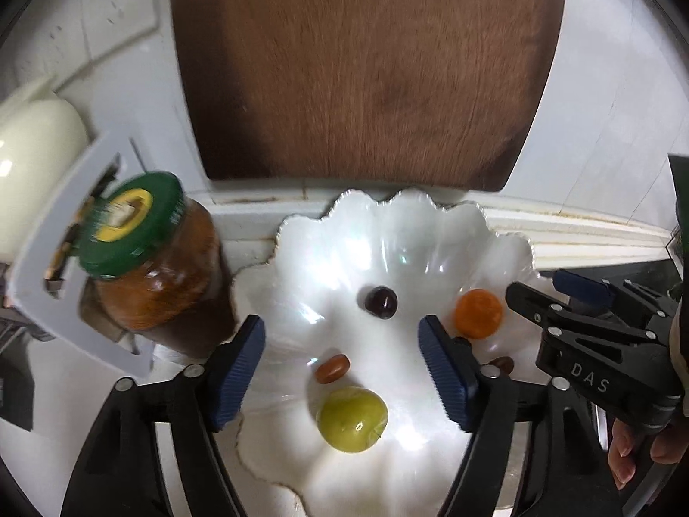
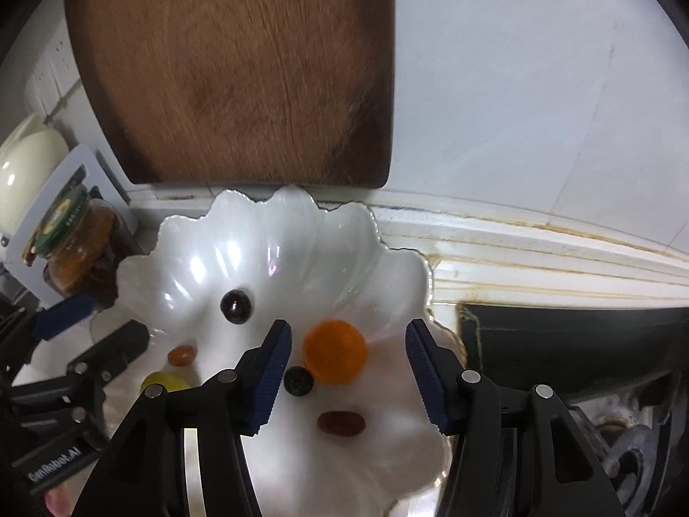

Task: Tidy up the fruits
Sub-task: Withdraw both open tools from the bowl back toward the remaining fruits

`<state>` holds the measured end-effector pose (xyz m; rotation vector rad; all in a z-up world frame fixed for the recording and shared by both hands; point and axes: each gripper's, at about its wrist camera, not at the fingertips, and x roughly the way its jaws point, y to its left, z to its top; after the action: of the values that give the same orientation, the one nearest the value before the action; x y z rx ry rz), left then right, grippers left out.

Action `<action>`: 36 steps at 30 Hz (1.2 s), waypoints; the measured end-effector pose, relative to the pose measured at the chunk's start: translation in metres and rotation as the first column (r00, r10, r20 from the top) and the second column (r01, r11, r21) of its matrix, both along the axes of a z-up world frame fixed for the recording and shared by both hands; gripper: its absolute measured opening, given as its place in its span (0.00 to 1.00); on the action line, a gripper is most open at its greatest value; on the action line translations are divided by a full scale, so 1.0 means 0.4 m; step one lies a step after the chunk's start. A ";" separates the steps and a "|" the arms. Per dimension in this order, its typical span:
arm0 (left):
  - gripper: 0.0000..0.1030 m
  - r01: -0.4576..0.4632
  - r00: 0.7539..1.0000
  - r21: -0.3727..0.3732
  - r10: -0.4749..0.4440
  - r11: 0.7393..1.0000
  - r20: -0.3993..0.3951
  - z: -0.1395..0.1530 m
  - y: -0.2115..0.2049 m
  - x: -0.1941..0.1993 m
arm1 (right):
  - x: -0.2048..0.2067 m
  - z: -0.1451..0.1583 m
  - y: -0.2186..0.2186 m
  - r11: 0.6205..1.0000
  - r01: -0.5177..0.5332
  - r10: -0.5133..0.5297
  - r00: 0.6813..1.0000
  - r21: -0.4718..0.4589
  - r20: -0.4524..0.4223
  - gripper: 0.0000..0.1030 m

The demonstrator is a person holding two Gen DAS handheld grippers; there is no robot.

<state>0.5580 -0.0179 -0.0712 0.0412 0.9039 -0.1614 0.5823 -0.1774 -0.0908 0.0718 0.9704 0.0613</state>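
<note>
Bright, even light; white glare streaks shine on the dish point(image 1: 387, 232). The jar point(image 1: 146, 258) and board point(image 1: 366, 64) are motion-blurred. Fisheye bending and black vignetting mark every corner.

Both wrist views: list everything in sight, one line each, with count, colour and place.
plate: one, white, scalloped, on the counter.
green fruit: one, yellow-green, near side of plate.
orange fruit: one, orange, right part of plate.
dark round fruits: two, dark purple, in plate.
oval fruits: two, reddish-brown, in plate.
jar: one, green lid, left of plate.
wooden board: one, brown, upright behind plate.
left gripper: fingers open, over plate.
right gripper: fingers open, either side of the orange fruit.
</note>
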 end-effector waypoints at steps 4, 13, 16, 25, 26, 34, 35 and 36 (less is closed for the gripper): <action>0.76 -0.017 0.999 0.005 0.016 1.000 0.042 0.045 0.009 -0.040 | -0.048 0.041 -0.009 1.000 -0.003 0.002 0.999 0.024 0.037 0.55; 0.78 -0.040 0.990 0.003 0.039 0.999 0.133 0.124 0.039 -0.142 | -0.174 0.138 -0.004 0.999 -0.041 0.043 0.984 -0.014 0.175 0.55; 0.78 -0.033 0.985 0.028 0.028 0.999 0.170 0.146 0.047 -0.183 | -0.211 0.167 0.002 0.998 -0.048 0.053 0.974 -0.029 0.218 0.55; 0.80 -0.044 0.958 0.080 0.020 0.996 0.285 0.212 0.068 -0.308 | -0.320 0.226 0.022 0.996 -0.080 0.087 0.951 -0.036 0.298 0.55; 0.80 -0.045 0.956 0.079 0.020 0.996 0.291 0.215 0.072 -0.318 | -0.333 0.232 0.023 0.996 -0.082 0.089 0.948 -0.038 0.306 0.55; 0.80 -0.053 0.944 0.073 0.026 0.996 0.329 0.235 0.088 -0.417 | -0.417 0.253 0.032 0.995 -0.092 0.099 0.930 -0.037 0.354 0.55; 0.81 -0.052 0.944 0.075 0.025 0.996 0.329 0.235 0.090 -0.428 | -0.429 0.254 0.034 0.995 -0.090 0.099 0.927 -0.043 0.361 0.55; 0.82 -0.054 0.942 0.072 0.027 0.996 0.333 0.235 0.094 -0.443 | -0.440 0.256 0.037 0.995 -0.089 0.101 0.925 -0.048 0.367 0.55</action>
<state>0.3809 0.0196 0.0230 0.1206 0.5727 -0.0760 0.4064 -0.1627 0.0116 -0.0157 0.5960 0.1443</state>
